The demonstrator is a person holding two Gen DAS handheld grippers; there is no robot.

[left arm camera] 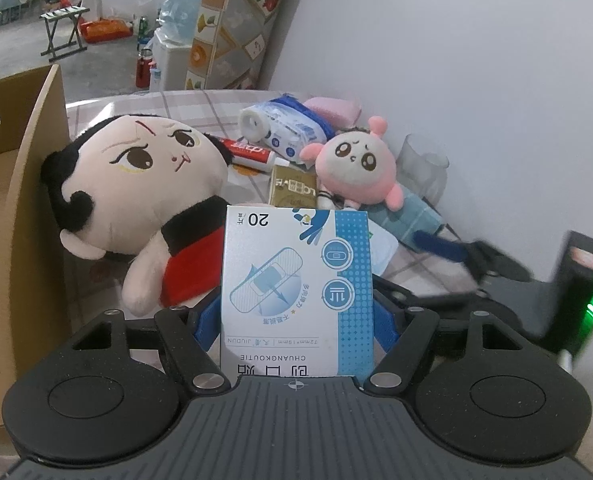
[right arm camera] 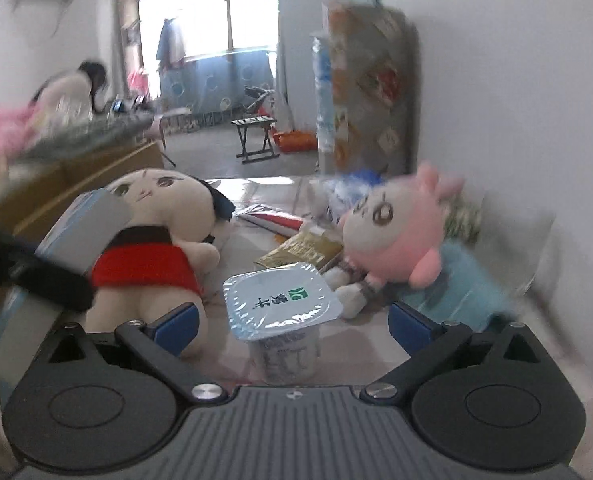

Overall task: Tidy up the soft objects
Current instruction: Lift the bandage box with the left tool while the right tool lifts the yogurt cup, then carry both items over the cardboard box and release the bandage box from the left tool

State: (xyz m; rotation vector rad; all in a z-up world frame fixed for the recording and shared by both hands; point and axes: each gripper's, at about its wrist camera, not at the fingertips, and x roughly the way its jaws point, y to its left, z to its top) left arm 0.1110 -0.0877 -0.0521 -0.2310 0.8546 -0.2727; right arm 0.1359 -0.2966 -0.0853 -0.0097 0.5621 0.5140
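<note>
- The plaster box [left arm camera: 296, 292] hid the left gripper's fingertips [left arm camera: 206, 320] and the red-clad doll's [left arm camera: 144, 208] near side.
- The cardboard box [left arm camera: 20, 208] was cut off at the left edge.
- Motion blur smeared the pink plush [right arm camera: 396, 232] and a far seated person [right arm camera: 76, 92]; packet print was unreadable.

Yogurt cup [right arm camera: 274, 308] between open jaws
</note>
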